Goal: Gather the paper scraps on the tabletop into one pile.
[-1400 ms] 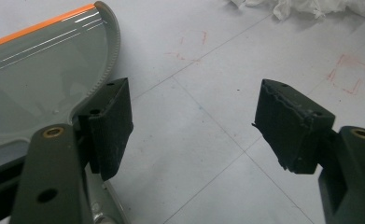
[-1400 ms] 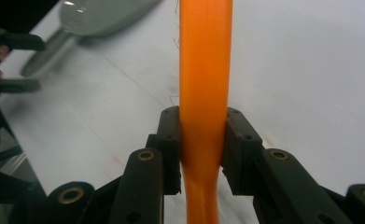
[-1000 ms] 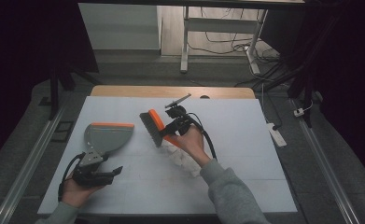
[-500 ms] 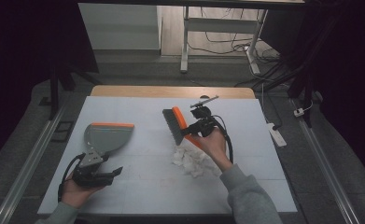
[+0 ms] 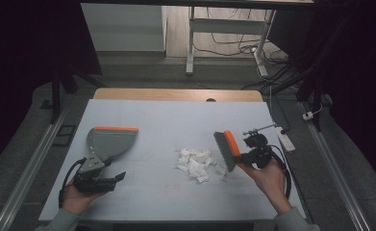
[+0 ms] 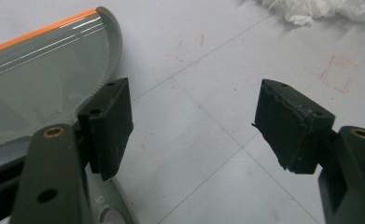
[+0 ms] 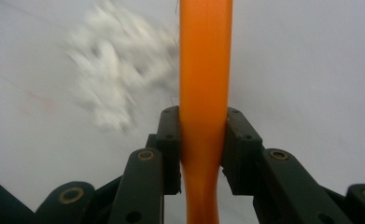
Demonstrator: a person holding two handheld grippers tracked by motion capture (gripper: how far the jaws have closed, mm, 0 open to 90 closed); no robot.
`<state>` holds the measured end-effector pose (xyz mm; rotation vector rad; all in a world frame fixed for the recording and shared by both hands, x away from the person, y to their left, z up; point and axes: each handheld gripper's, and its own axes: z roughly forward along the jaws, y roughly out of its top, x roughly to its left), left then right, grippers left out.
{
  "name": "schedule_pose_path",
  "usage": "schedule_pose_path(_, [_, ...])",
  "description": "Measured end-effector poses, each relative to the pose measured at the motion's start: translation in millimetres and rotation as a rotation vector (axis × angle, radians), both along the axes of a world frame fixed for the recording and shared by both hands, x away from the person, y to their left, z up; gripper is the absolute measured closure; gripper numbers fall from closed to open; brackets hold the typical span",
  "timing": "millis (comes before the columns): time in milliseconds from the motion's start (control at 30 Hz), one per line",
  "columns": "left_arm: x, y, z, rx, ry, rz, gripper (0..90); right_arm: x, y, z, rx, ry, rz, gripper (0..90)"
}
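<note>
Swung right of the light, soft paper scraps (image 5: 195, 162), the right claw (image 5: 245, 156) pinches the stiff brush (image 5: 226, 150) by its orange handle, while the left claw (image 6: 194, 126) gapes.

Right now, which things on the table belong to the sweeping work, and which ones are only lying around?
In use: brush, clamped in the right gripper; paper scraps; dustpan beside the open left gripper.

Lying about: white power strip at the table's right edge.
</note>
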<state>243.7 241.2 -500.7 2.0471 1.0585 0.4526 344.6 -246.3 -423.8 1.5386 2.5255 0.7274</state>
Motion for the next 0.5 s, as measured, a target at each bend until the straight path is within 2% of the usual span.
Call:
schedule_pose_path(100, [0.5, -1.1, 0.4, 0.003, 0.0, -0.001, 28.3, -7.4, -6.3, -9.7, -0.007, 0.031, -0.009, 71.0])
schedule_pose_path(200, [0.1, -2.8, 0.8, 0.005, -0.001, -0.002, 28.3, -9.1, 5.0, -19.6, -0.009, 0.059, 0.026, 71.0])
schedule_pose_path(433, [0.5, -4.5, -0.3, 0.015, 0.005, 0.004, 28.3, 2.1, 36.6, -26.2, 0.065, 0.016, 0.09, 71.1])
schedule_pose_path(500, [0.4, -4.6, -0.4, 0.018, 0.007, 0.008, 28.3, 3.3, 43.5, -23.4, 0.11, -0.008, 0.12, 71.1])
